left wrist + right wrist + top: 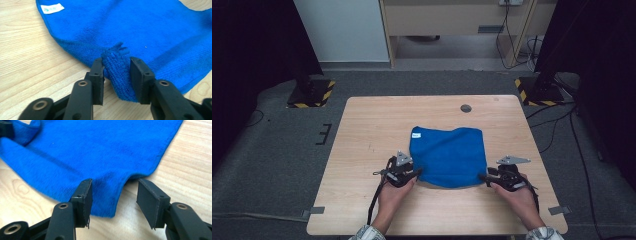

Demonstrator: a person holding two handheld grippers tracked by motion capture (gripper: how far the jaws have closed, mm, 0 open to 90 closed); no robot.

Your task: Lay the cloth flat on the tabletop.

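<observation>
Blue terry microfibre towel point(448, 156), white tag point(52, 8), wooden table point(372, 125). My left gripper point(116, 72) brackets a bunched corner; my right gripper point(113, 195) gapes, nothing pinched.

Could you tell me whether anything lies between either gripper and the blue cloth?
Nothing visible does. The left gripper has a bunched corner of the blue cloth between its jaws, and the right gripper straddles the other near corner, its right pad clear of the fabric.

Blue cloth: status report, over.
Left gripper around a bunched corner of the cloth. Right gripper open, corner between jaws. Nothing in the way.
</observation>
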